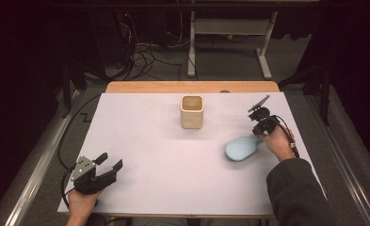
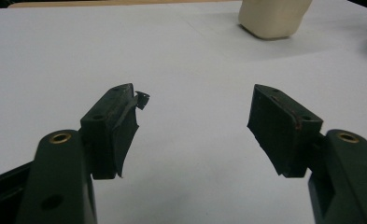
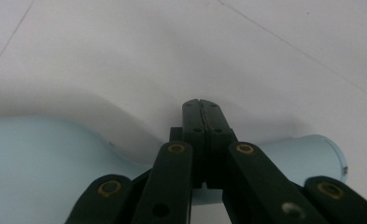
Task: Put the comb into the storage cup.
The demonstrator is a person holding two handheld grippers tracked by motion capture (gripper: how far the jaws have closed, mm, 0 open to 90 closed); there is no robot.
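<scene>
Left gripper (image 1: 111, 163) low at near left table (image 1: 140, 141) corner, hand (image 1: 81, 200) behind it, pointing up-right; jaws wide apart, nothing between. Cup (image 1: 192, 111) upright at far centre, well apart from both. Blue bottle (image 1: 241, 148) lying on side, right of centre. Right gripper (image 1: 259, 133) angled down over bottle neck, touching it apparently; jaws closed together, pads meeting, nothing clamped between.
</scene>
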